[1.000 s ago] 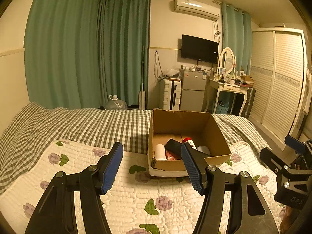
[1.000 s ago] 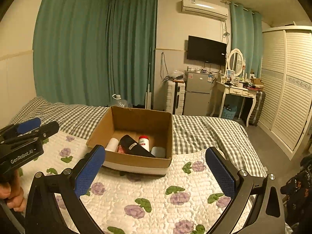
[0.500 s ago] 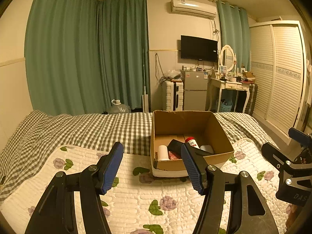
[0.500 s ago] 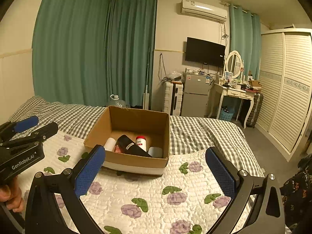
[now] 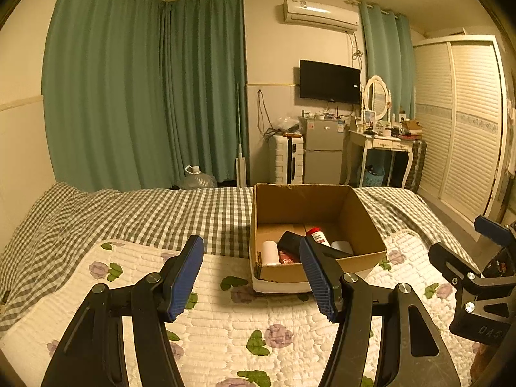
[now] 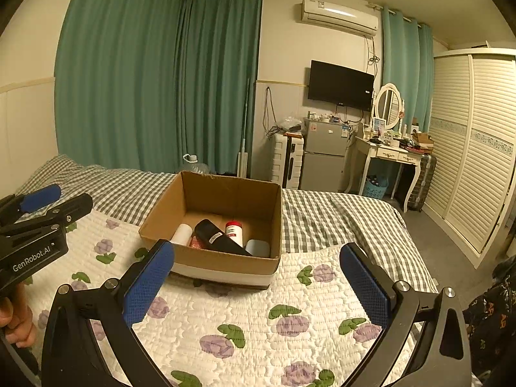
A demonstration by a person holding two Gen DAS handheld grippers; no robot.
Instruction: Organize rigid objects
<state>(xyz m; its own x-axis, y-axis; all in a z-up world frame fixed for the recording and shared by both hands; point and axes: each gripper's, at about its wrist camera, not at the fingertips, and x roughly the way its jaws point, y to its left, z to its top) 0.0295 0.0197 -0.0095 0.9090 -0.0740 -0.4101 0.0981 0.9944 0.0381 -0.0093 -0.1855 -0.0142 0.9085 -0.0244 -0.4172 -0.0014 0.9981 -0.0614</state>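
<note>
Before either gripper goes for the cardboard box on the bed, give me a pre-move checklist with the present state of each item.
1. Left gripper open and empty: ok.
2. Right gripper open and empty: ok.
3. Cardboard box top open, flat on quilt: ok.
4. Black item lies across other contents, on top: ok.
5. Red-capped bottle free to lift: cannot tell.
6. Quilt clear between grippers and box: ok.

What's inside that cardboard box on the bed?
In the cardboard box: a white cylinder, a black case lying aslant, a red-capped bottle, a pale container and something red, mostly covered. The near wall hides the floor.
</note>
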